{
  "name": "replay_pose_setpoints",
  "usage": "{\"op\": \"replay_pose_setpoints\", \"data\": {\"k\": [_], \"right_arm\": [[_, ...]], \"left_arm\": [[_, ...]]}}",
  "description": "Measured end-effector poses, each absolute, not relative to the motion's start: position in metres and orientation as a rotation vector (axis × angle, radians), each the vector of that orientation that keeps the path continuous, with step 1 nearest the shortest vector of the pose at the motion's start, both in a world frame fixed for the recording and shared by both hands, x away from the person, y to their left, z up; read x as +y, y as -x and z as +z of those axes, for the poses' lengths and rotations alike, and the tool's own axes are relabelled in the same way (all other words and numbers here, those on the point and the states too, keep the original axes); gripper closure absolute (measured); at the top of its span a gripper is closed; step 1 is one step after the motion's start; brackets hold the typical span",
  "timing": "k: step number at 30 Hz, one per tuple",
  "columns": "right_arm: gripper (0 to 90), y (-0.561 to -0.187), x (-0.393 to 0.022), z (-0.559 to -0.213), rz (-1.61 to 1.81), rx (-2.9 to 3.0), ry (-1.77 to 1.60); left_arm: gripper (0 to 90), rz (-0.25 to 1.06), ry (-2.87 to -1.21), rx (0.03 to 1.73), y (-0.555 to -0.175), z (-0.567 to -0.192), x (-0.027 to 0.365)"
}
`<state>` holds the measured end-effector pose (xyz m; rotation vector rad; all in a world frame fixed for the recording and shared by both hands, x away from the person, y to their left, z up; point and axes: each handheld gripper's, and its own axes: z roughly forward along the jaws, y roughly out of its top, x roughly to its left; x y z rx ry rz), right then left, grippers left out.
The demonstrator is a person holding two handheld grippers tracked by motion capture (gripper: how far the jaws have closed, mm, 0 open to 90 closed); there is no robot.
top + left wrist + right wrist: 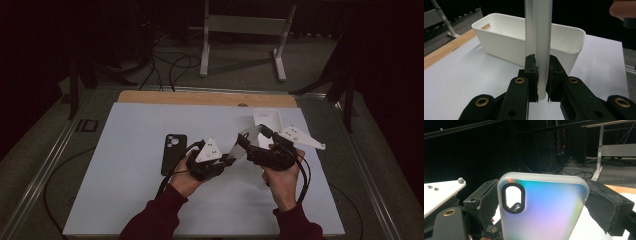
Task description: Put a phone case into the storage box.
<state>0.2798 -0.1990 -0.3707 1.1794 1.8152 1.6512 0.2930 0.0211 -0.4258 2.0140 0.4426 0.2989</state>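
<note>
A translucent frosted phone case (544,212) with an oval camera hole is held up above the table between both grippers. My left gripper (542,60) is shut on the case (541,37), which shows edge-on as it rises between the pads. My right gripper (544,185) spans the case's width, with a padded jaw pressed on each long side. In the high view the left gripper (230,159) and right gripper (252,142) meet at the case (250,133) over the middle of the white mat.
A black phone (173,153) lies face down on the white mat (125,200), left of the hands. A white plastic bin (506,37) stands at the mat's far right (267,120). Cables and a metal stand lie on the floor beyond the table.
</note>
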Motion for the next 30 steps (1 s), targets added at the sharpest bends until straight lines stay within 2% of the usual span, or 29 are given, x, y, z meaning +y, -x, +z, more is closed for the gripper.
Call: {"op": "replay_pose_setpoints", "data": {"k": [18,23,30], "right_arm": [[17.0,-0.278,-0.196,-0.367,1.614,1.833,-1.156],[17.0,-0.280,-0.196,-0.366,1.608,1.829,-1.164],[17.0,-0.282,-0.197,-0.364,1.595,1.832,-1.159]], "left_arm": [[80.6,0.279,-2.015,0.427,-0.292,-0.427,0.019],[75.3,0.280,-2.018,0.418,-0.292,-0.425,0.023],[63.3,0.283,-2.007,0.443,-0.294,-0.422,0.029]]}}
